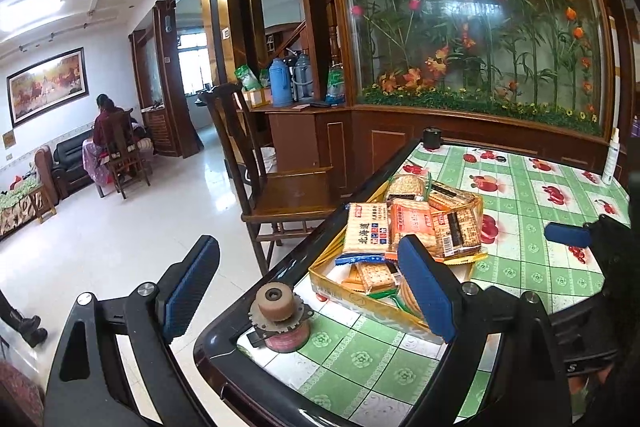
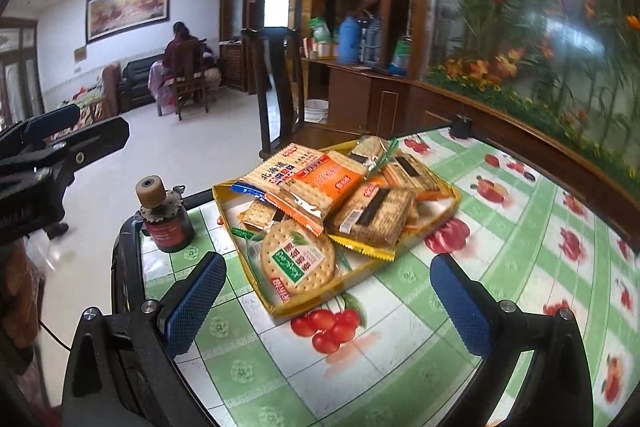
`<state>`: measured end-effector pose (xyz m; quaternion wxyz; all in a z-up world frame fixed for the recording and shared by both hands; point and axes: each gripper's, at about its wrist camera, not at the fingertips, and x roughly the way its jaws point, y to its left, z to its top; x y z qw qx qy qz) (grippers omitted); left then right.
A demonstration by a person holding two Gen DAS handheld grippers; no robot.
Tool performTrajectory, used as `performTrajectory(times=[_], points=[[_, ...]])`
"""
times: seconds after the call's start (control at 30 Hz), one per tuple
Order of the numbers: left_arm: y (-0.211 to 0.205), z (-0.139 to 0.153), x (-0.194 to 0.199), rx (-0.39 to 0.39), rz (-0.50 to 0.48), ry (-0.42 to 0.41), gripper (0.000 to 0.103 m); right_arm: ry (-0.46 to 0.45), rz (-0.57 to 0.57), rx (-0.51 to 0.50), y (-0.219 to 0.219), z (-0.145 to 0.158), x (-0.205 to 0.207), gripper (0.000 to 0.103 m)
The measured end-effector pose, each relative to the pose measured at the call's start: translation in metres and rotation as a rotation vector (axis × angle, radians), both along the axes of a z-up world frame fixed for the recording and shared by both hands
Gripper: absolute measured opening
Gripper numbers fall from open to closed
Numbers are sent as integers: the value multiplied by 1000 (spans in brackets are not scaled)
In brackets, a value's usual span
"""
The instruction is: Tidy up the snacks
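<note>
A shallow yellow tray [image 2: 400, 259] sits on the table [image 2: 400, 367], which is covered with a green checked cloth printed with cherries, near its corner. Cracker packs [image 2: 316, 187] are heaped in the tray, overlapping each other; a round cracker pack [image 2: 298, 259] lies at the tray's near end in the right wrist view.

The left gripper [image 1: 312, 287] has its jaws wide apart and holds nothing; 1 finger hangs past the table edge, the other stands over the tray's near side. The right gripper [image 2: 326, 303] is also spread wide and empty, its 2 blue pads flanking the tray's near corner without touching it.

A small red can [image 2: 168, 227] with a tan roller on top stands at the table corner, just beside the tray.
</note>
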<state>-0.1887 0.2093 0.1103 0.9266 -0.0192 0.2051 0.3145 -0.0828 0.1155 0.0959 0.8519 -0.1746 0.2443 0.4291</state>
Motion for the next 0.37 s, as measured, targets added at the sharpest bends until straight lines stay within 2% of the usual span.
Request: performTrajectory(times=[0.37], points=[[-7,-1,8,14,-48,13,92,-16,17,-13,5,-3,4,103]])
